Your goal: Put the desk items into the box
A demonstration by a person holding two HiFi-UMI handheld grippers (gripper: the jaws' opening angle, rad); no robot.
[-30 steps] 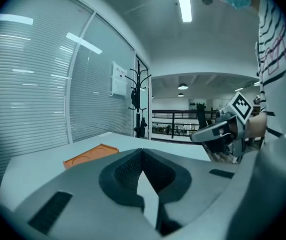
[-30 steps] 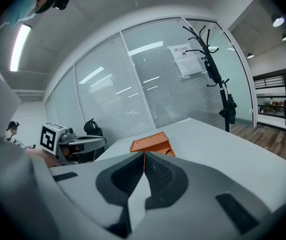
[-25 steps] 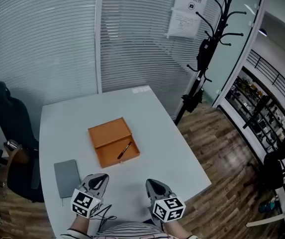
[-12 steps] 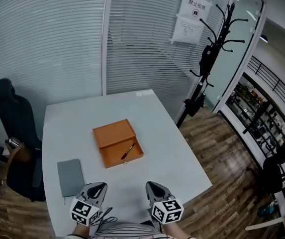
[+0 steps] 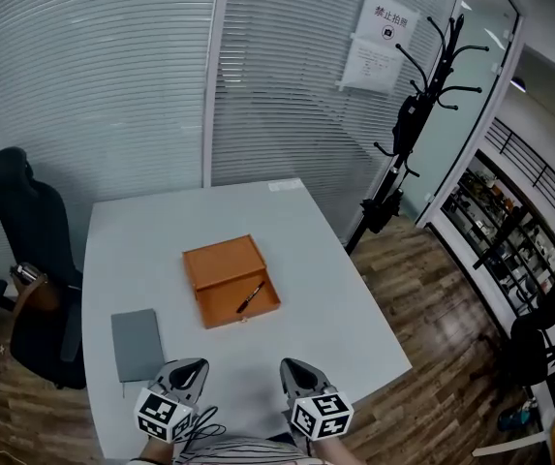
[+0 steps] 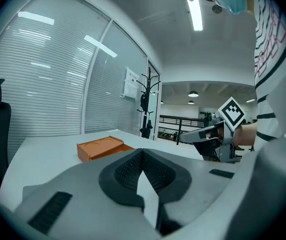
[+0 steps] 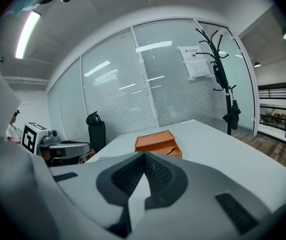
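Observation:
An orange box (image 5: pixel 225 264) lies open mid-table on the white desk (image 5: pixel 325 318), with a dark pen (image 5: pixel 249 296) in its near half. A grey notebook (image 5: pixel 137 344) lies flat to the box's near left. My left gripper (image 5: pixel 187 373) and right gripper (image 5: pixel 294 373) hover side by side at the desk's near edge, both shut and empty. In the left gripper view the jaws (image 6: pixel 143 156) point at the box (image 6: pixel 103 147), and the right gripper (image 6: pixel 210 134) shows at the side. The right gripper view (image 7: pixel 143 158) faces the box (image 7: pixel 155 141) and pen (image 7: pixel 170 151).
A black office chair (image 5: pixel 27 250) stands at the desk's left side. A black coat stand (image 5: pixel 403 134) rises beyond the far right corner on the wooden floor (image 5: pixel 451 337). Blinds behind glass (image 5: pixel 112 76) close off the back. A thin cable (image 5: pixel 204 420) trails by the left gripper.
The head view has drifted a little, so the desk sits slightly further right and down. Both grippers have sunk slightly toward the frame's bottom, still shut. Box, pen and notebook have not moved.

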